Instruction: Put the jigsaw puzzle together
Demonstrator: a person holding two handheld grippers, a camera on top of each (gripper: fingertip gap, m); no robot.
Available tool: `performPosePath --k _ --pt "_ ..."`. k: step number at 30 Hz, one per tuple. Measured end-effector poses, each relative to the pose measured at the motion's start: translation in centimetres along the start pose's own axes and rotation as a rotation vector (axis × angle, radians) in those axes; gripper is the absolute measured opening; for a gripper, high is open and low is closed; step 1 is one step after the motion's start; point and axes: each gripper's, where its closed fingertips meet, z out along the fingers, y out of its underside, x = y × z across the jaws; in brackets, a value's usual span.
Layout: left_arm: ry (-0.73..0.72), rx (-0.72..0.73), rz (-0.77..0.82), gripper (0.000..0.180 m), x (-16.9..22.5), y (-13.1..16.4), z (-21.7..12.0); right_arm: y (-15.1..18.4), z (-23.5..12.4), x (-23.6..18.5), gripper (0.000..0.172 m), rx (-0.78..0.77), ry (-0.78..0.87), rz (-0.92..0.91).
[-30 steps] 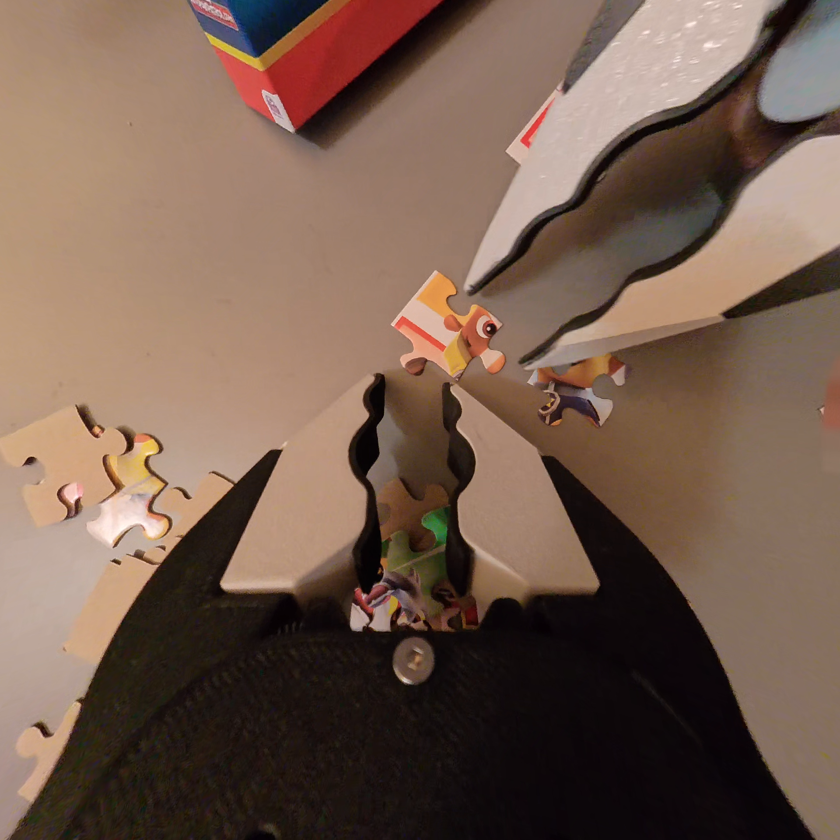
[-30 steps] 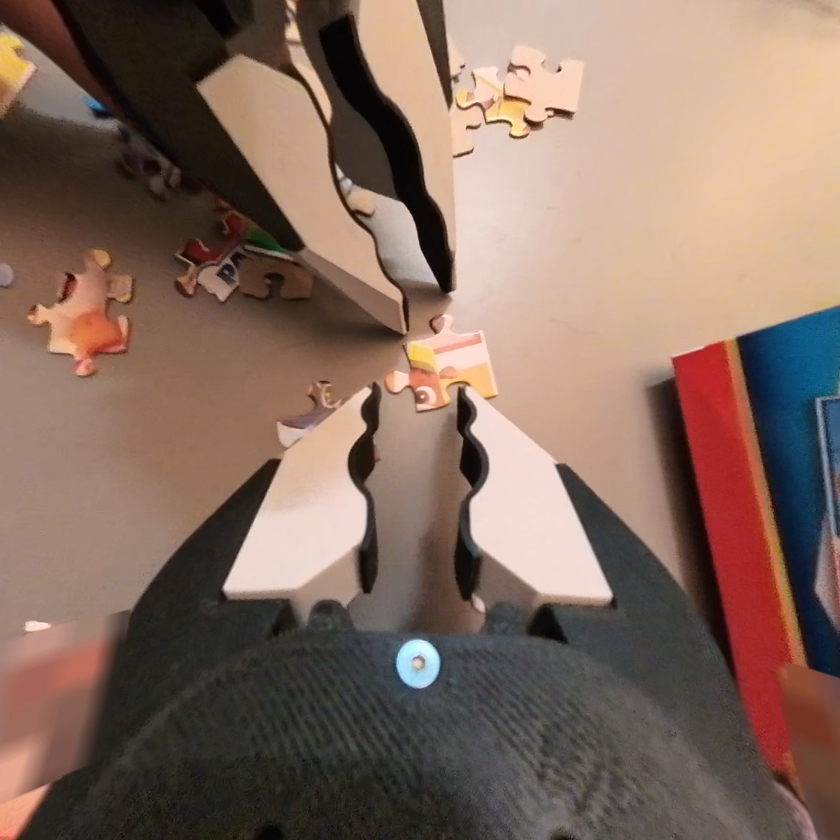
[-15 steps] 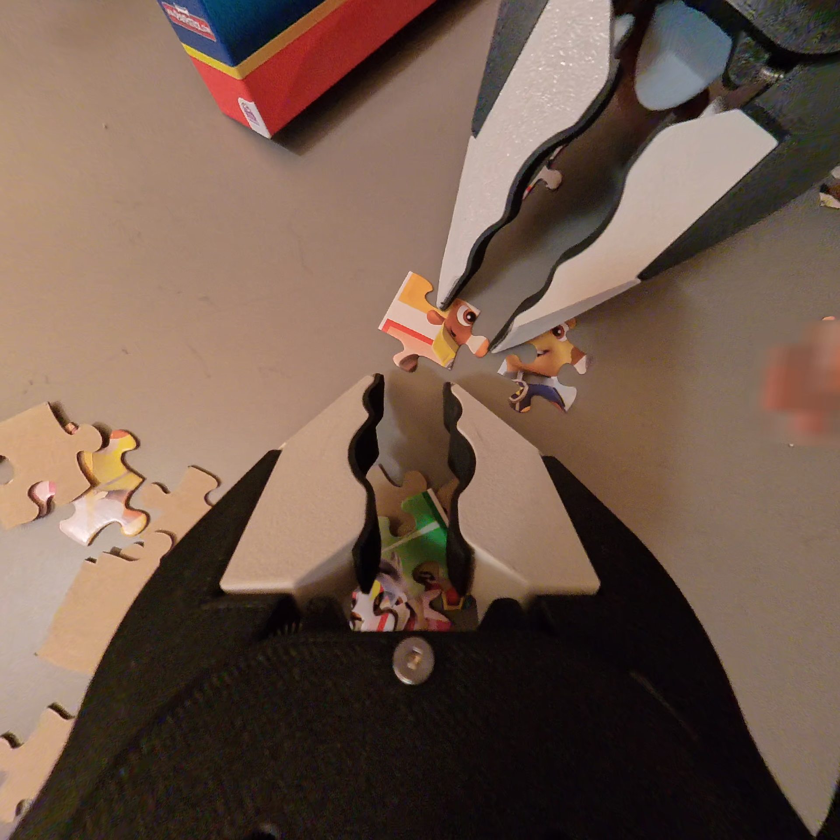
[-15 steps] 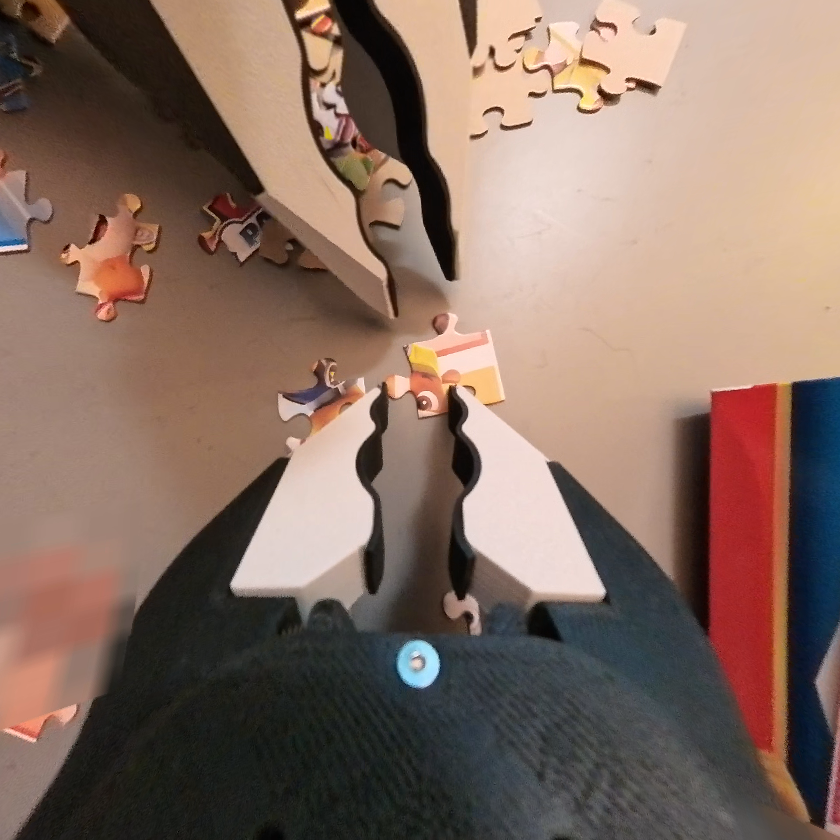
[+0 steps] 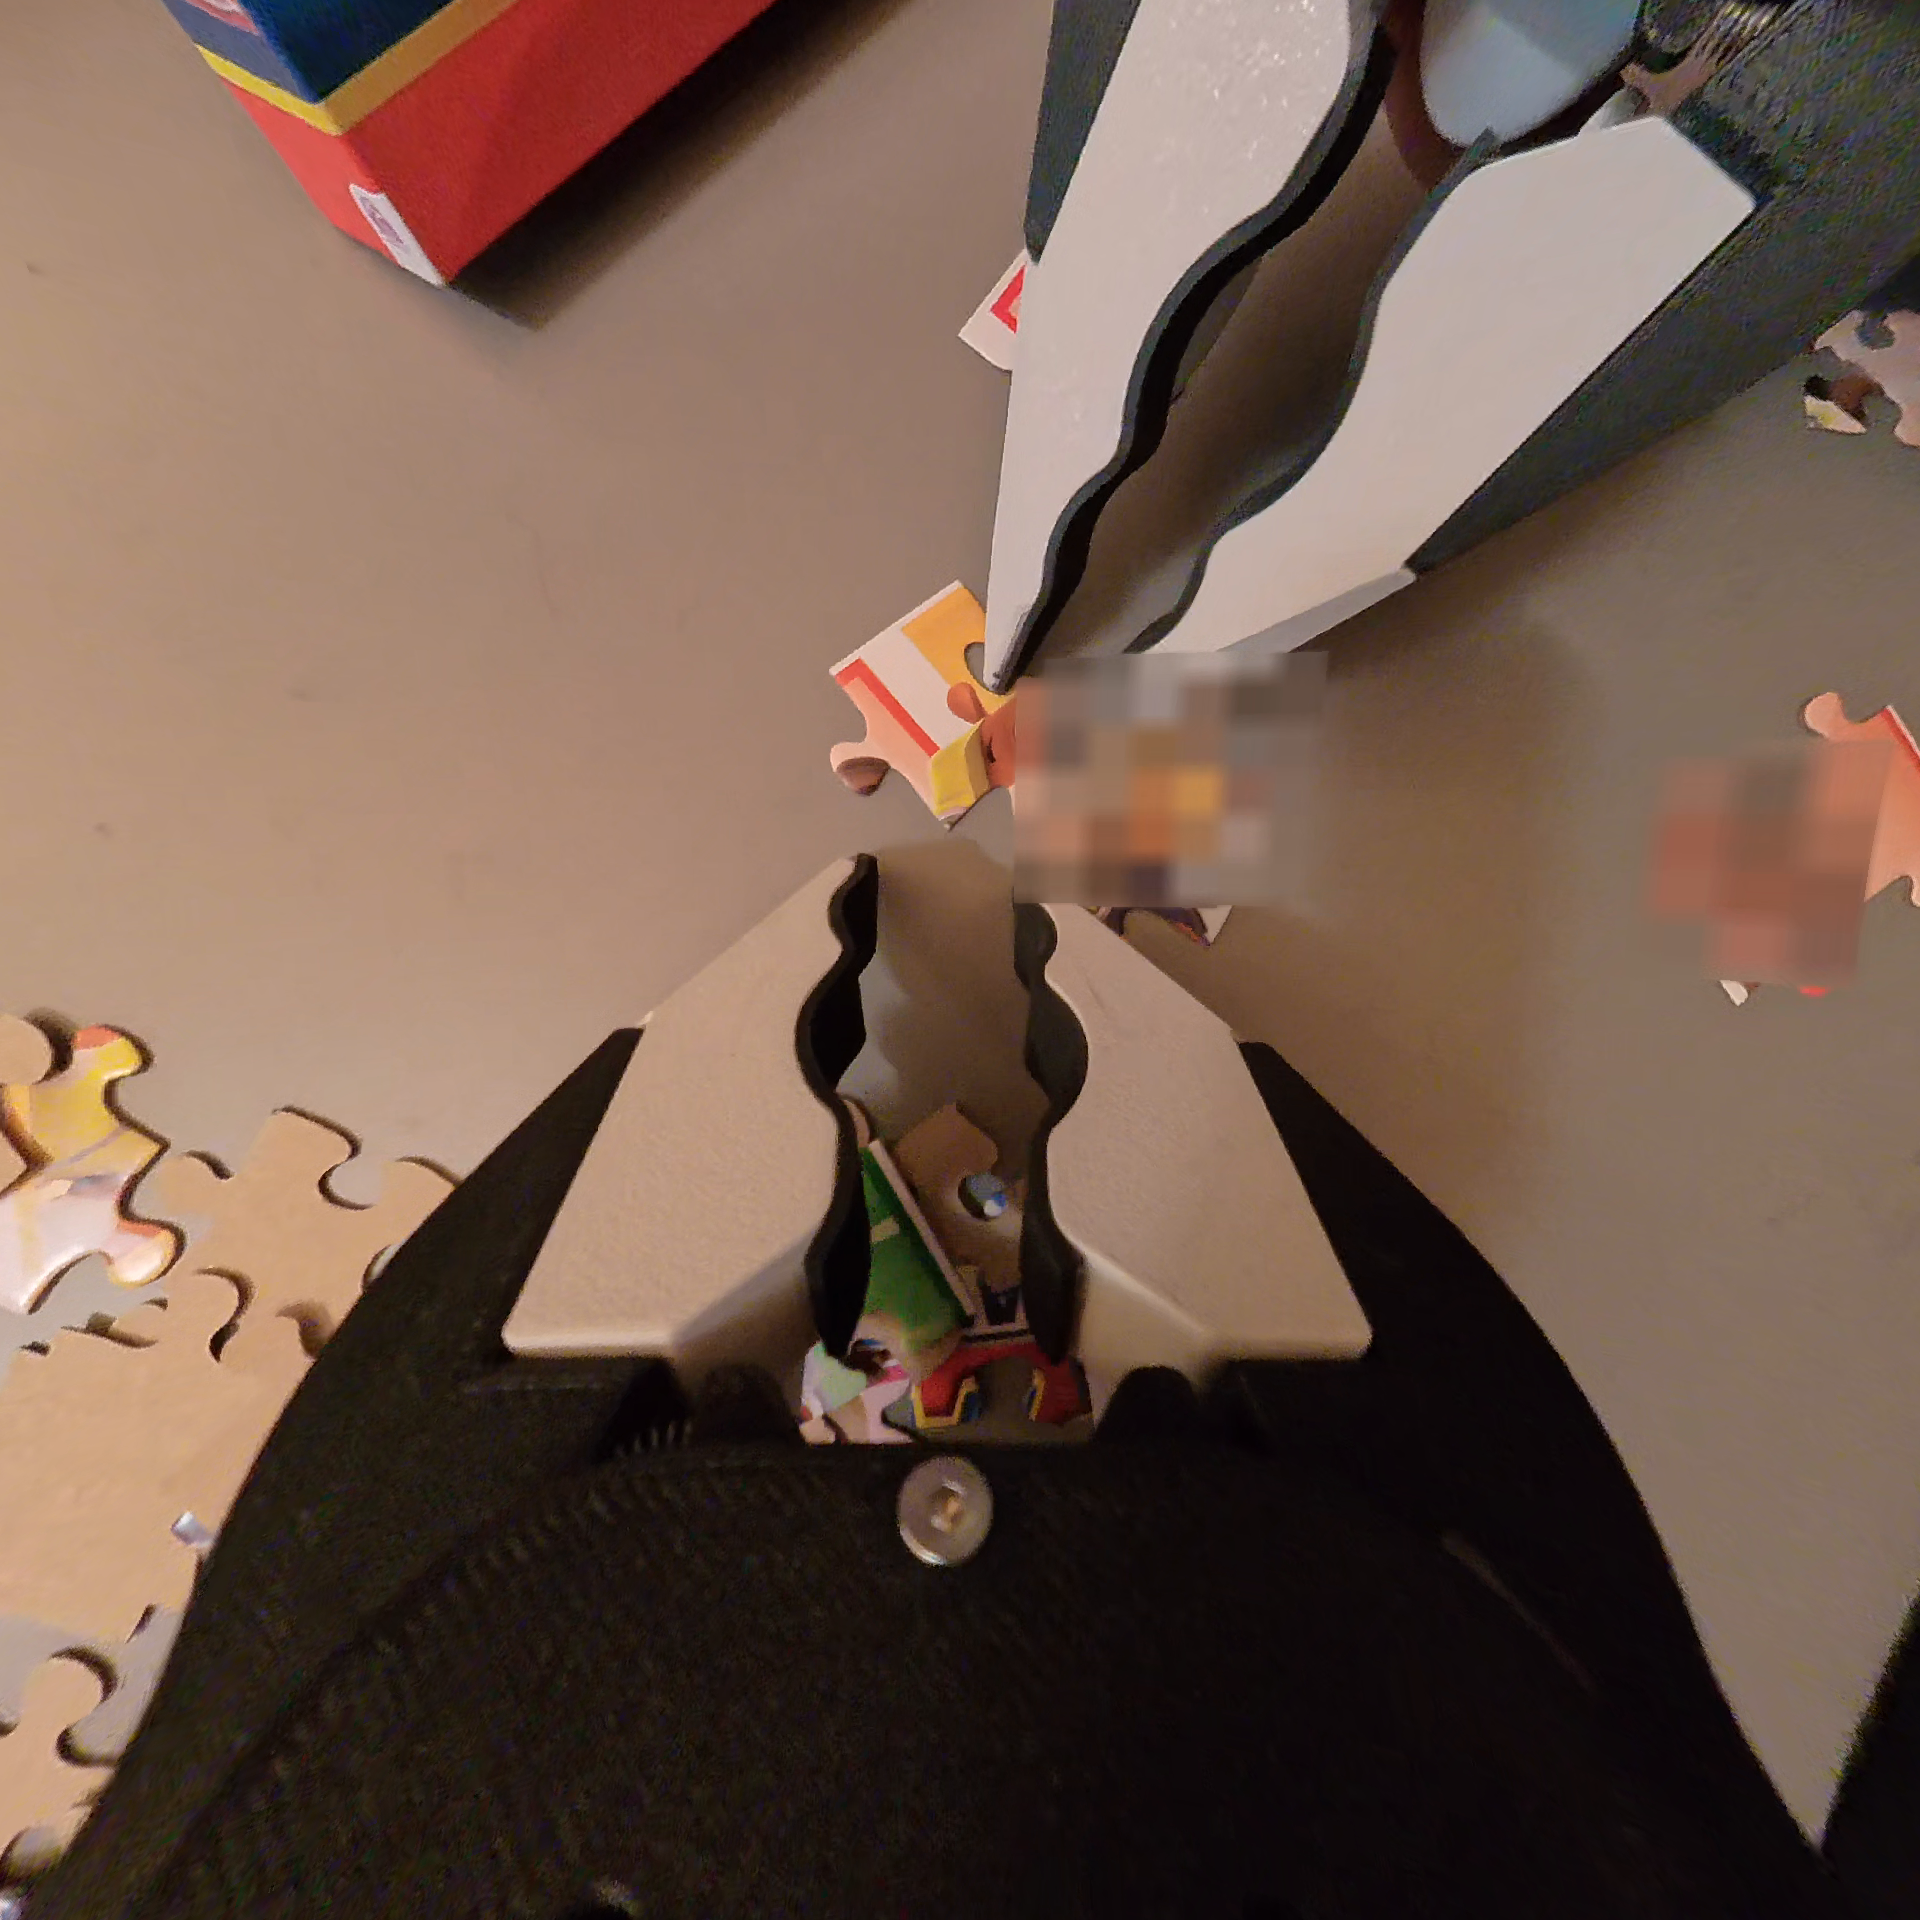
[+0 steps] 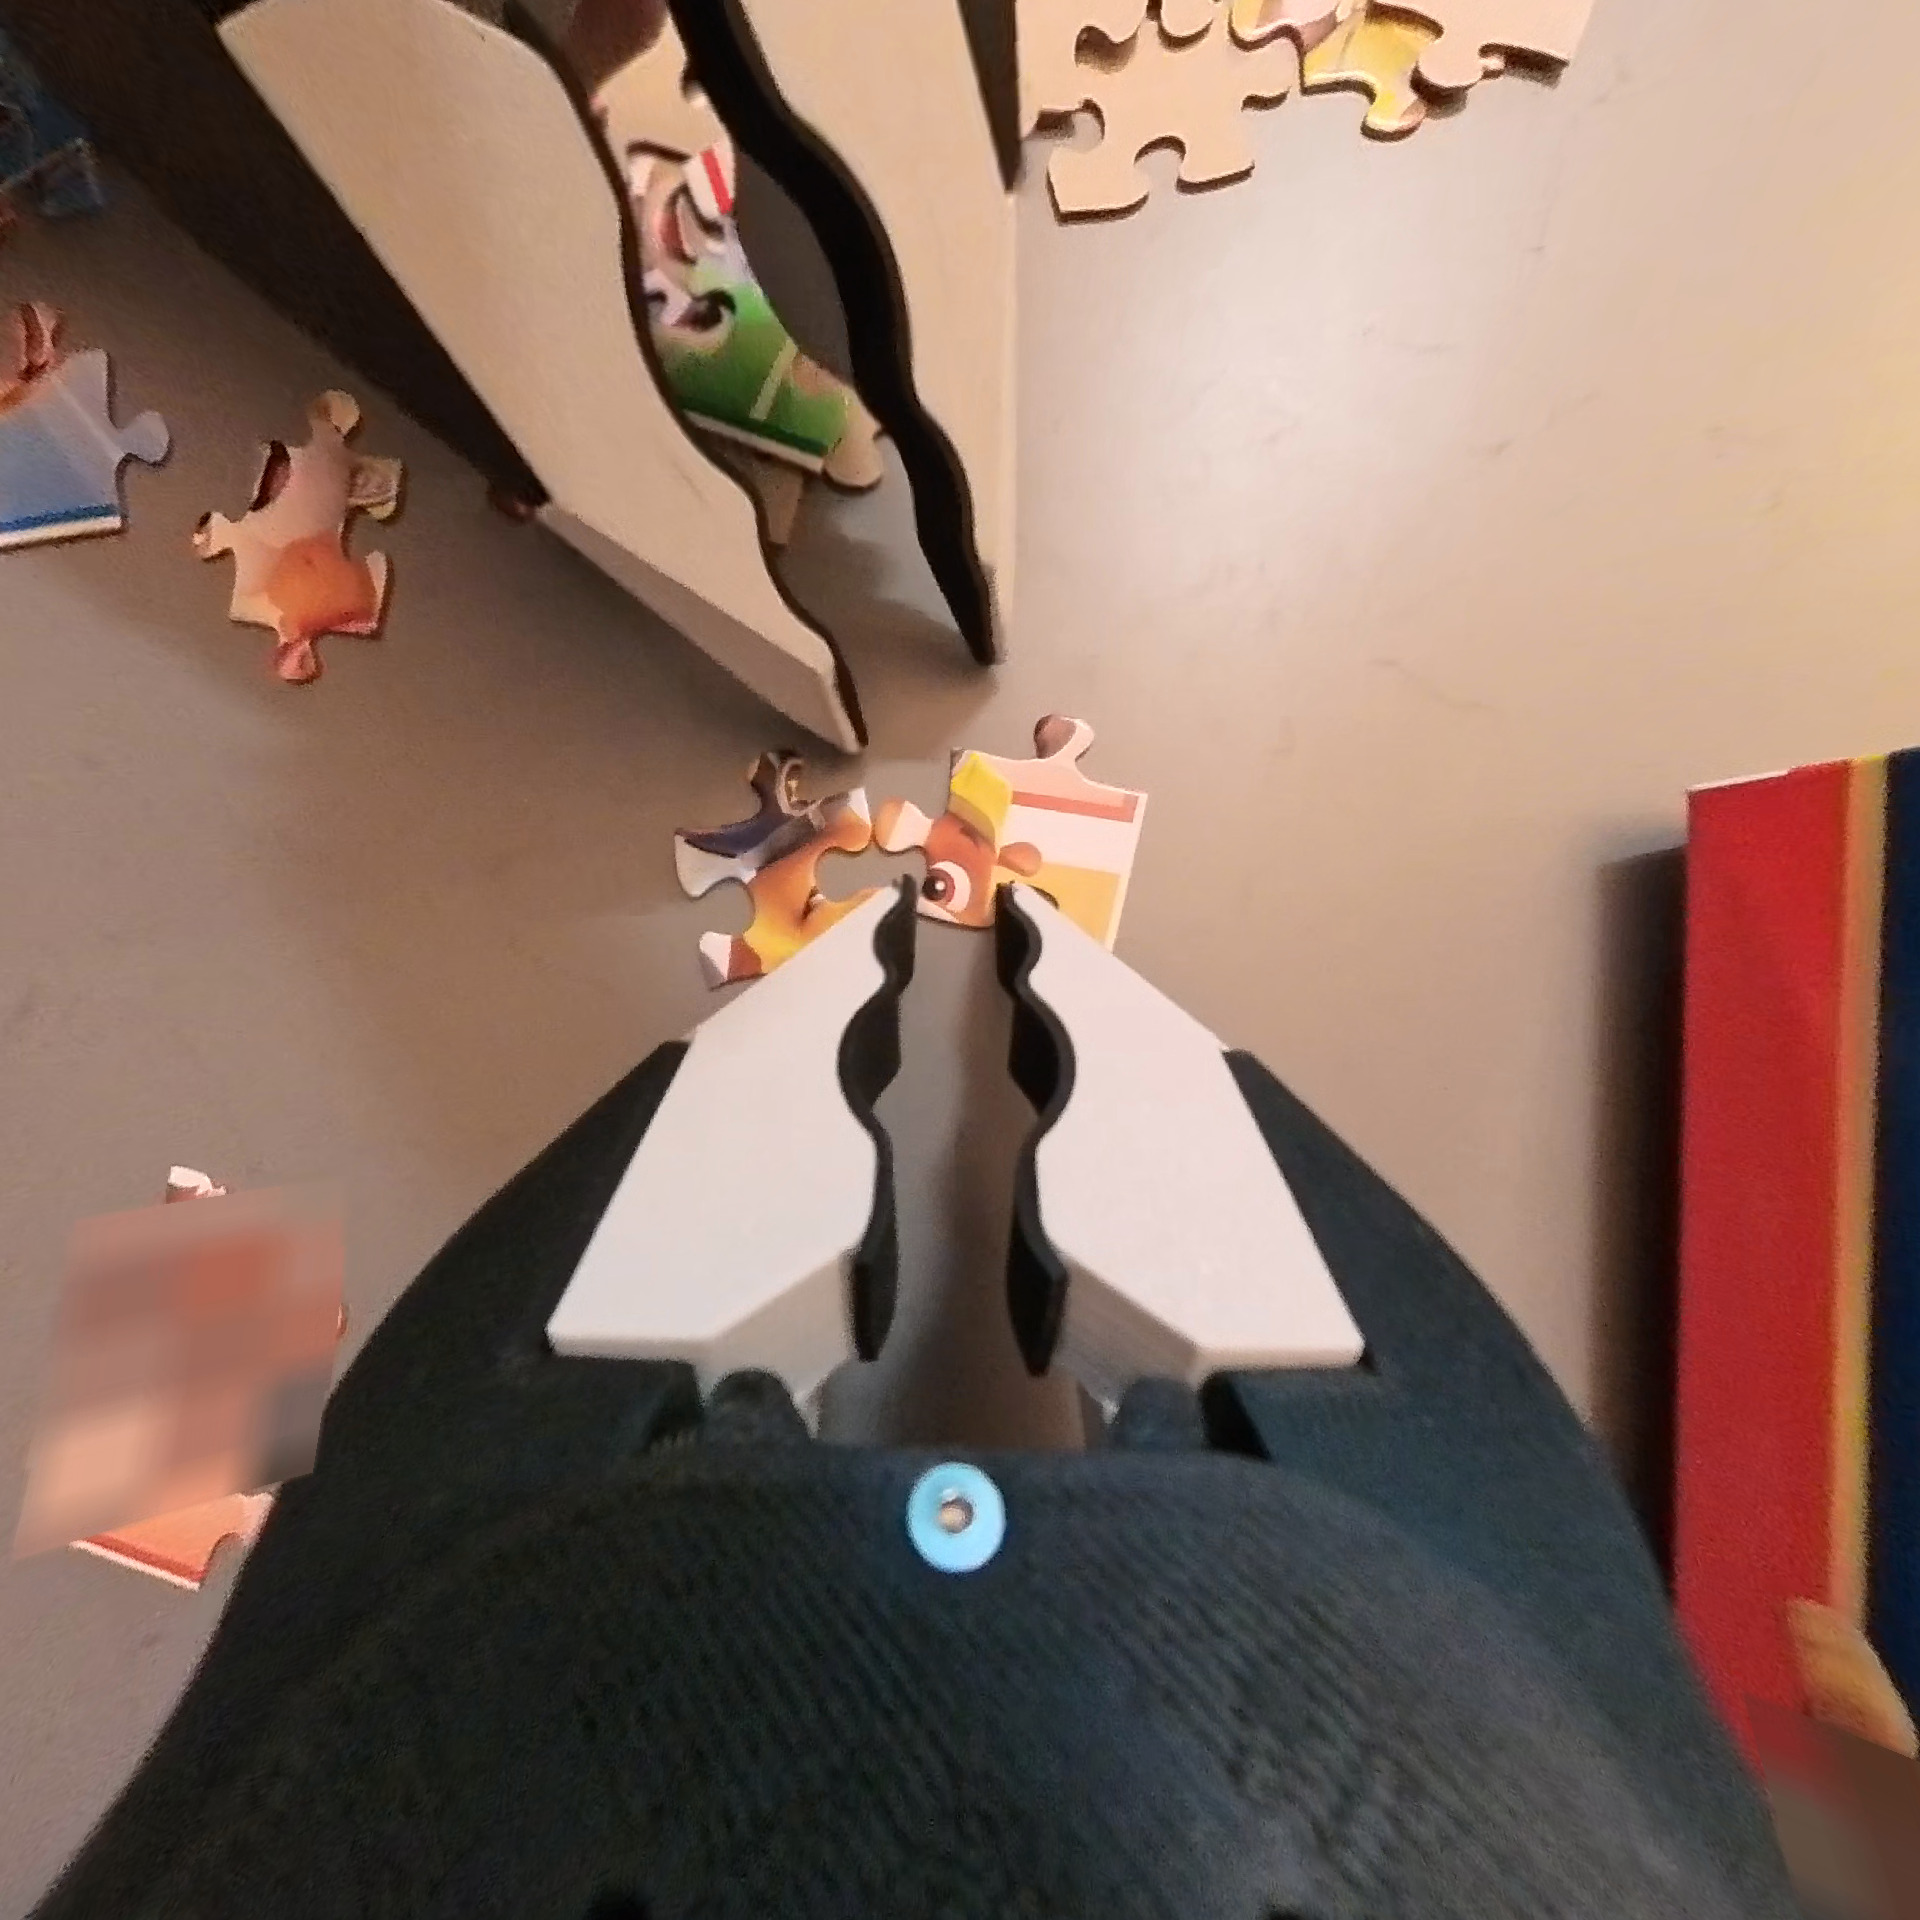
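Note:
A white-and-orange puzzle piece with a cartoon eye lies flat on the grey table; it also shows in the left wrist view. My right gripper has its narrowed fingertips down on the near edge of this piece, with a gap still between the pads. A blue-and-orange piece lies just left of it, notch facing the first piece's tab. My left gripper is open and empty, hovering just beyond these pieces and tip to tip with the right gripper. A green piece shows on the table through its gap.
A red and blue box stands at the far left; it also shows in the right wrist view. Several face-down brown pieces lie at the near left. An orange piece and a blue one lie at the left.
My right gripper came down onto the white-and-orange piece and its jaws narrowed. That piece and the blue-and-orange one now lie closer together. The left gripper's jaws kept their spread.

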Motion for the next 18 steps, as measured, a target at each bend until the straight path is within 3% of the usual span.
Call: performPosePath --k 11,18 --pt "0.048 0.000 -0.018 0.022 1.18 -0.23 0.45 -0.27 0.23 0.23 0.012 -0.005 0.099 0.016" --pt "0.053 0.014 -0.030 0.022 1.21 -0.37 0.06 -0.14 0.04 0.16 0.012 0.021 0.063 0.037"
